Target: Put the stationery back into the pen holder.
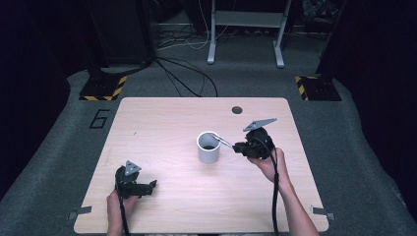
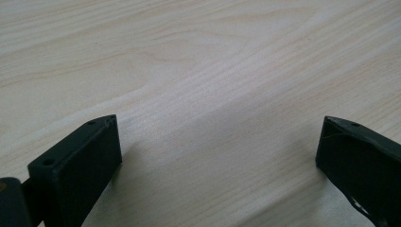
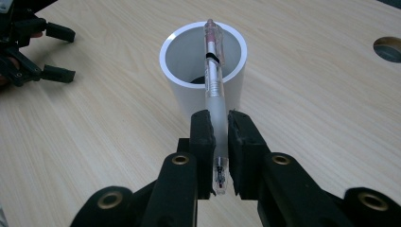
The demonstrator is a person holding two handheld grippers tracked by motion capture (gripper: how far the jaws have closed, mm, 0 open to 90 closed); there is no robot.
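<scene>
Right gripper view: one pen [image 3: 213, 80], clear barrel with a pinkish cap end, a black band and a frosted grip section, writing tip toward the camera. Right gripper [image 3: 218, 132] has its jaws closed tight on the grip section; the cap end reaches over the open mouth of one white cylindrical cup [image 3: 189, 90], upright near the middle of one pale wooden table [image 1: 162, 118]. Left gripper [image 2: 217, 142]: jaws spread wide, nothing between them, low over bare wood at the near left. Grippers counted: two.
</scene>
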